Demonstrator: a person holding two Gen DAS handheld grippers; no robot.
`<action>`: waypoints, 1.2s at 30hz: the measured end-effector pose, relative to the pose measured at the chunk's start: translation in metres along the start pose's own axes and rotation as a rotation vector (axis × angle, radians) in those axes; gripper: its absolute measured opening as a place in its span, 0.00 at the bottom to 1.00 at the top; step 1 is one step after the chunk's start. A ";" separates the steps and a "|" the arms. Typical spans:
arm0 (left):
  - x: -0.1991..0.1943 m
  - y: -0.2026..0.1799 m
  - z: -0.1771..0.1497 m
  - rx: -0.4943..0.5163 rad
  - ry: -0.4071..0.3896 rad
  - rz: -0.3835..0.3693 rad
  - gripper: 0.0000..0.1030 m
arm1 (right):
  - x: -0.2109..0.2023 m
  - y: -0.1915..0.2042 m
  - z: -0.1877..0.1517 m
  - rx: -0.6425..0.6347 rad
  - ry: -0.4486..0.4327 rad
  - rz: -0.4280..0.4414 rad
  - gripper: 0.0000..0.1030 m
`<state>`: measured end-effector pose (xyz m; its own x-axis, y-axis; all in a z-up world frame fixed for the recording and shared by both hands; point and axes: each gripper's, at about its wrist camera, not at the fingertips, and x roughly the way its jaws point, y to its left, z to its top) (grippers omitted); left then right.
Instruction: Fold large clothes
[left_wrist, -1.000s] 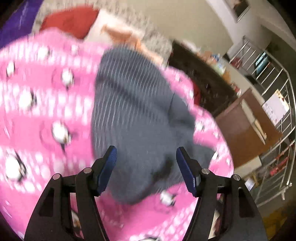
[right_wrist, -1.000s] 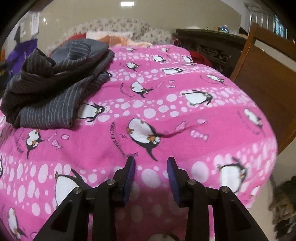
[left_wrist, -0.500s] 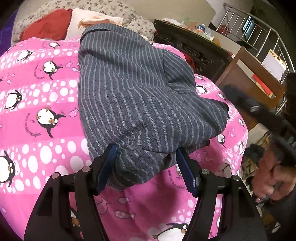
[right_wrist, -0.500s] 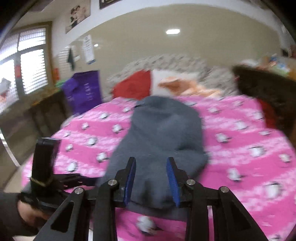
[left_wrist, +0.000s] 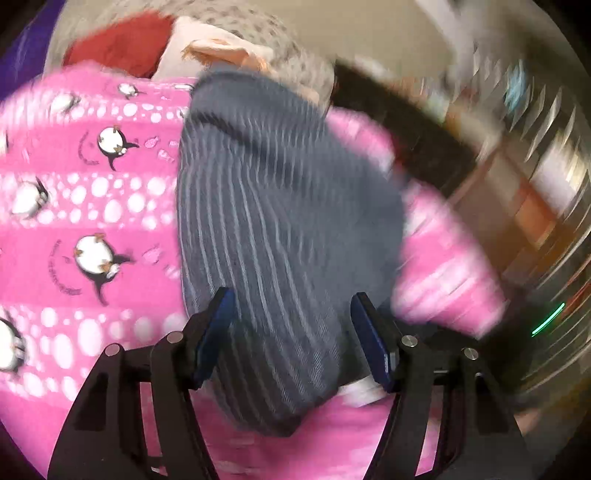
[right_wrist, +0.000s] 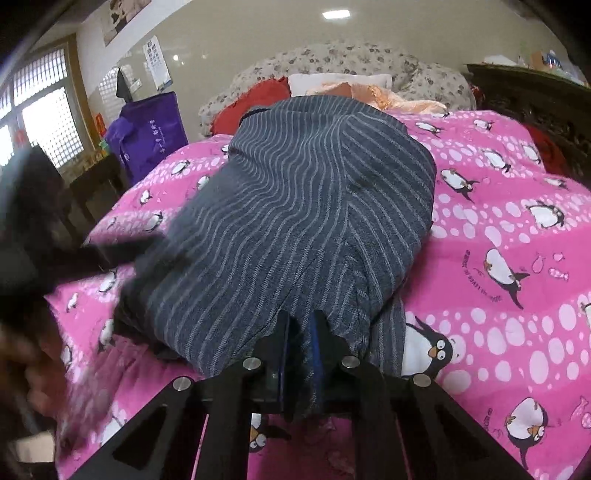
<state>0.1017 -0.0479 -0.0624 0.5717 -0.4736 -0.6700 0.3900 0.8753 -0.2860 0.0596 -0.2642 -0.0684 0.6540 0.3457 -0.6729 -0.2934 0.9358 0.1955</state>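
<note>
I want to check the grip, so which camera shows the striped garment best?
The right wrist view: the garment is sharp there, spread over the pink blanket, its near edge pinched in the right tool. The left wrist view shows it blurred, between the open left tool's fingers.

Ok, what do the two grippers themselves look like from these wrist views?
Both look alike. The left gripper has matte black plastic arms with open triangular cutouts, silver pivot screws and two flat blue pads. The right gripper has the same black frame, silver screws and blue pads. No cables or markings show. No sleeve can be made out; the edges are blurred.
</note>
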 end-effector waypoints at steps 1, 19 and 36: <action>0.001 -0.012 -0.011 0.099 -0.023 0.073 0.63 | -0.001 0.000 0.002 0.005 0.006 0.009 0.08; -0.009 0.000 -0.022 0.037 -0.082 0.008 0.63 | 0.076 -0.057 0.127 0.312 -0.044 -0.207 0.12; 0.000 0.016 -0.019 -0.074 -0.043 0.017 0.91 | 0.041 -0.083 0.109 0.327 -0.071 -0.058 0.15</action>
<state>0.0945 -0.0320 -0.0802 0.6085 -0.4611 -0.6458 0.3264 0.8872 -0.3260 0.1874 -0.3201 -0.0345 0.7134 0.2846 -0.6404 -0.0229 0.9228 0.3846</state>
